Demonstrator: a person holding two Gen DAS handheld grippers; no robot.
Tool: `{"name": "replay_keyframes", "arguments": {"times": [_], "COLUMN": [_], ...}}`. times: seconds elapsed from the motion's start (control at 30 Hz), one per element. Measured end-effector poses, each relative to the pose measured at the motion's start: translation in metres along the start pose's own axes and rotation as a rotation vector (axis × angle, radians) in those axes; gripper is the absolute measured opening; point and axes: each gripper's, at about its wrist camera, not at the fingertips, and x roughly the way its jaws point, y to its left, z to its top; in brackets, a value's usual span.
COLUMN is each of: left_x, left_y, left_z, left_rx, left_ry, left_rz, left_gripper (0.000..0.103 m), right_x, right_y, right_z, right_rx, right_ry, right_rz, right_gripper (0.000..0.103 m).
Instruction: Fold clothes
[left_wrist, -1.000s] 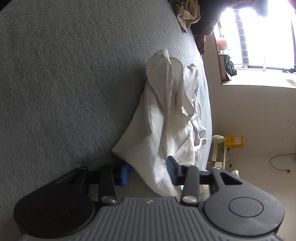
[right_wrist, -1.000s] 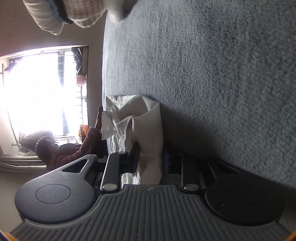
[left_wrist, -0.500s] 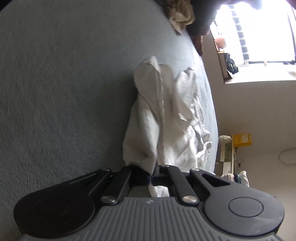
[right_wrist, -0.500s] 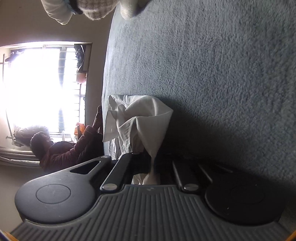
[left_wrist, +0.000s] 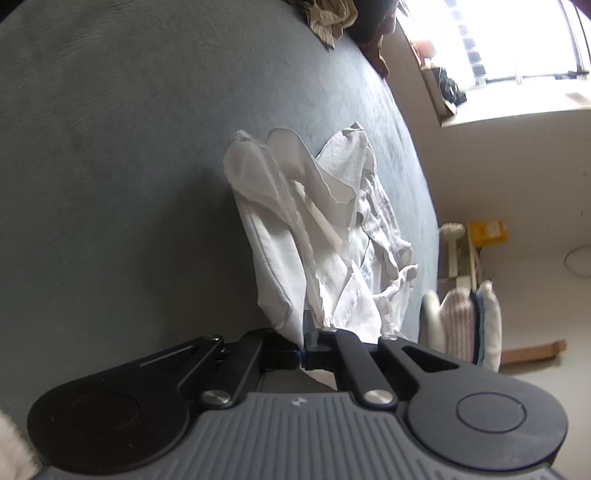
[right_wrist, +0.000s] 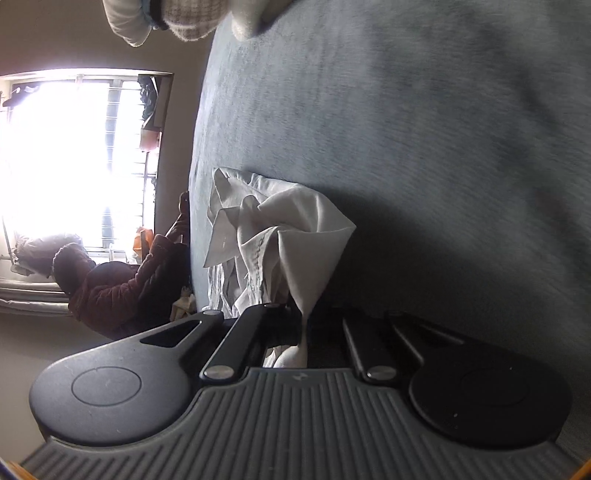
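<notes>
Lift step: left tongs (left_wrist: 303, 356) and right tongs (right_wrist: 303, 332) both clamped tight on edges of white shirt (left_wrist: 314, 236), bunched on grey bed (left_wrist: 129, 166); next: raise, spread flat

A second ago both claws stand open around the edge of the white shirt (left_wrist: 314, 236). Now the left claw (left_wrist: 303, 350) and the right claw (right_wrist: 303, 332) are clamped on that edge, and the pinched cloth rises off the grey bed (left_wrist: 129, 166), pulled into taut peaks.
</notes>
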Motion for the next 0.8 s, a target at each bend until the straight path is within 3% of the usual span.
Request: {"name": "replay_keyframes", "arguments": {"times": [0.33,0.5,0.6,0.67,0.73,0.8], "left_x": [-0.056,-0.045,-0.045,-0.042,-0.050,-0.050], "left_y": [0.024,0.029,0.027,0.012,0.006,-0.009], "left_z": [-0.050,-0.058,-0.055,-0.053,-0.049,-0.048], "left_rx": [0.055,0.086,0.120,0.151,0.181,0.206], "left_ry": [0.172,0.204,0.219,0.208,0.187,0.164], "left_rz": [0.085,0.165,0.200,0.211,0.216,0.212], "left_gripper": [0.001,0.003,0.028,0.045,0.050,0.050], "right_x": [-0.091,-0.109,-0.114,-0.119,-0.133,-0.155], "right_y": [-0.046,-0.063,-0.066,-0.064,-0.056,-0.047], "right_z": [-0.027,-0.032,-0.028,-0.024,-0.021,-0.020], "right_rx": [0.040,0.114,0.155,0.167,0.141,0.106], "right_ry": [0.069,0.104,0.088,0.067,0.018,-0.055], "right_rz": [-0.102,-0.146,-0.159,-0.167,-0.186,-0.212], "right_gripper": [0.001,0.005,0.015,0.033,0.042,0.045]}}
